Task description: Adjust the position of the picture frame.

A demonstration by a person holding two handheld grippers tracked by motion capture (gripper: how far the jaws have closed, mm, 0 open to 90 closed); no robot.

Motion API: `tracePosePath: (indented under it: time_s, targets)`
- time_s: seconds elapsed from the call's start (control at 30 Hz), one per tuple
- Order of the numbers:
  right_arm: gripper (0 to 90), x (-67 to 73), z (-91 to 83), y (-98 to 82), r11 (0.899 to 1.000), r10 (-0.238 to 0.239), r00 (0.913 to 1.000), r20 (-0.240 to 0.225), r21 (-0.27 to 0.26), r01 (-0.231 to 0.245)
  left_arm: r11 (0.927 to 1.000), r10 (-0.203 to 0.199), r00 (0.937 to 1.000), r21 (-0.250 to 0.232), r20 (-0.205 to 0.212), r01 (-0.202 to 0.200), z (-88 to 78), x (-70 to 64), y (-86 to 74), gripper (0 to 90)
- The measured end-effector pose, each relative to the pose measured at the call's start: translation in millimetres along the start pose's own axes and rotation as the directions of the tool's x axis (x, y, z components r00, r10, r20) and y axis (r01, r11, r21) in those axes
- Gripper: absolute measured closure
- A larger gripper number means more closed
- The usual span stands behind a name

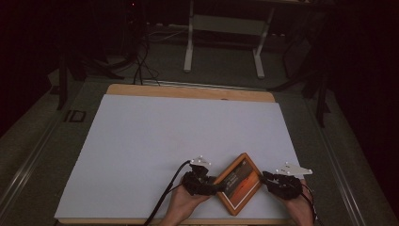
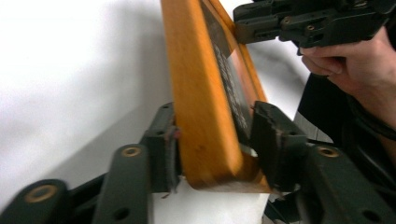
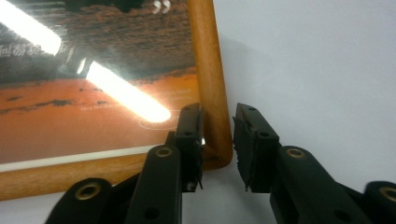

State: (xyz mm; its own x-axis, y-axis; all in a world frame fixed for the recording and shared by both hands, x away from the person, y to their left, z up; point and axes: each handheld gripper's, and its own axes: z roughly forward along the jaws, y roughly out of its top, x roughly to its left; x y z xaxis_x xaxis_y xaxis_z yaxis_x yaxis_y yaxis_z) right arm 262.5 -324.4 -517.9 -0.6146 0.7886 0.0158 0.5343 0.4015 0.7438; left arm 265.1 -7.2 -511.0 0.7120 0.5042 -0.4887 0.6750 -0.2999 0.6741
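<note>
White tabletop (image 1: 155, 141) carries a wooden picture frame (image 1: 240, 183) near its front edge: orange-brown moulding, glazed reddish print with glare. Left gripper (image 1: 217, 186) fingers clamp its corner; right gripper (image 1: 261, 176) fingers straddle its edge, released.

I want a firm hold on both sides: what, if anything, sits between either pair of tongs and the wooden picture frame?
Nothing visible. The left tongs straddle the picture frame at a corner, and the right tongs straddle its rail with a small gap at one pad.
</note>
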Motion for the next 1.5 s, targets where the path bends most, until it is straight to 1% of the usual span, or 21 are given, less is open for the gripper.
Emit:
tracePosePath:
  time_s: [0.1,0.17,0.2,0.23,0.47,0.6,0.63,0.67,0.73,0.9,1.0,1.03,1.07,1.1,1.2,1.23,1.3,1.4,1.43,1.47,1.5]
  targets:
    - [68.8,-2.8,-1.7,-1.4,1.000,0.017,0.9998,-0.013,-0.004,-0.018,0.9998,-0.004,1.0000,0.020,0.007,0.004,-0.1,-1.7,3.1,59.9]
    - [68.7,-3.8,-1.8,-1.7,1.000,0.022,0.9996,-0.015,-0.004,-0.022,0.9993,-0.032,0.9988,0.022,0.037,0.031,-1.0,1.2,4.9,61.8]
    - [68.7,-3.8,-2.0,-1.7,1.000,0.021,0.9997,-0.015,-0.003,-0.021,0.9993,-0.032,0.9988,0.022,0.037,0.031,-1.0,1.2,4.9,63.1]
    - [68.5,-3.8,-2.4,-1.5,1.000,0.023,0.9996,-0.016,-0.004,-0.023,0.9989,-0.037,0.9979,0.030,0.054,0.035,-1.5,2.7,7.5,63.7]
    - [66.7,-6.0,-5.8,-1.1,0.999,0.035,0.9989,-0.032,-0.026,-0.036,0.9994,-0.014,0.9991,0.031,0.040,0.013,-0.5,-2.4,17.7,66.8]
    - [64.6,-7.8,-12.4,-0.4,0.996,0.049,0.9972,-0.056,-0.078,-0.054,0.9989,0.047,0.9988,0.001,0.012,-0.047,0.0,-9.0,30.8,68.9]
    - [64.0,-7.7,-13.0,-0.3,0.995,0.050,0.9973,-0.054,-0.079,-0.054,0.9981,0.062,0.9981,0.003,0.004,-0.062,-0.2,-10.8,33.4,69.0]
    - [63.7,-7.9,-13.5,-0.3,0.995,0.048,0.9974,-0.054,-0.082,-0.053,0.9981,0.062,0.9981,0.003,0.004,-0.062,-0.2,-10.8,33.4,69.0]
    - [62.7,-8.3,-14.2,-0.2,0.994,0.052,0.9969,-0.060,-0.090,-0.057,0.9957,0.093,0.9957,-0.004,-0.002,-0.093,-0.8,-14.8,38.9,69.1]
    - [60.8,-6.8,-16.0,1.6,0.994,0.046,0.9973,-0.057,-0.101,-0.051,0.9922,0.120,0.9928,-0.036,-0.003,-0.120,-2.4,-18.7,46.6,69.3]
    - [60.6,-5.7,-14.5,2.8,0.994,0.044,0.9978,-0.049,-0.099,-0.048,0.9873,0.154,0.9877,-0.036,-0.030,-0.155,-6.3,-22.4,52.7,69.3]
    - [60.5,-5.1,-13.4,3.3,0.995,0.040,0.9980,-0.048,-0.092,-0.045,0.9873,0.154,0.9877,-0.036,-0.030,-0.155,-6.3,-22.4,52.7,69.3]
    - [60.5,-5.1,-13.4,3.3,0.995,0.040,0.9980,-0.048,-0.092,-0.045,0.9859,0.163,0.9860,-0.035,-0.037,-0.164,-7.5,-22.8,54.6,69.3]
    - [60.2,-3.9,-11.7,3.9,0.996,0.033,0.9983,-0.048,-0.086,-0.038,0.9830,0.179,0.9821,-0.032,-0.060,-0.181,-11.6,-23.4,60.2,69.4]
    - [60.0,-2.3,-10.4,5.1,0.996,0.024,0.9984,-0.052,-0.088,-0.029,0.9775,0.205,0.9743,-0.030,-0.093,-0.209,-20.2,-22.1,69.2,69.5]
    - [60.0,-1.9,-10.5,5.8,0.996,0.019,0.9984,-0.053,-0.089,-0.024,0.9759,0.212,0.9724,-0.033,-0.098,-0.216,-23.4,-21.2,71.8,69.5]
    - [59.6,-1.2,-10.9,6.9,0.995,0.017,0.9985,-0.053,-0.097,-0.022,0.9746,0.216,0.9711,-0.039,-0.102,-0.221,-30.4,-19.6,76.5,69.5]
    - [59.0,0.3,-12.4,10.5,0.994,0.010,0.9984,-0.055,-0.110,-0.016,0.9696,0.235,0.9657,-0.044,-0.111,-0.241,-41.3,-17.9,82.4,69.5]
    - [58.8,1.2,-13.6,13.0,0.993,-0.002,0.9982,-0.060,-0.118,-0.006,0.9682,0.241,0.9641,-0.041,-0.113,-0.247,-43.9,-17.6,84.0,69.5]
    - [58.7,2.1,-14.2,14.7,0.992,-0.005,0.9980,-0.064,-0.127,-0.003,0.9682,0.241,0.9641,-0.041,-0.113,-0.247,-43.9,-17.6,84.0,69.5]
    - [58.3,3.2,-15.5,18.1,0.991,-0.016,0.9977,-0.065,-0.134,0.007,0.9616,0.266,0.9560,-0.034,-0.123,-0.272,-50.5,-16.8,87.7,69.5]
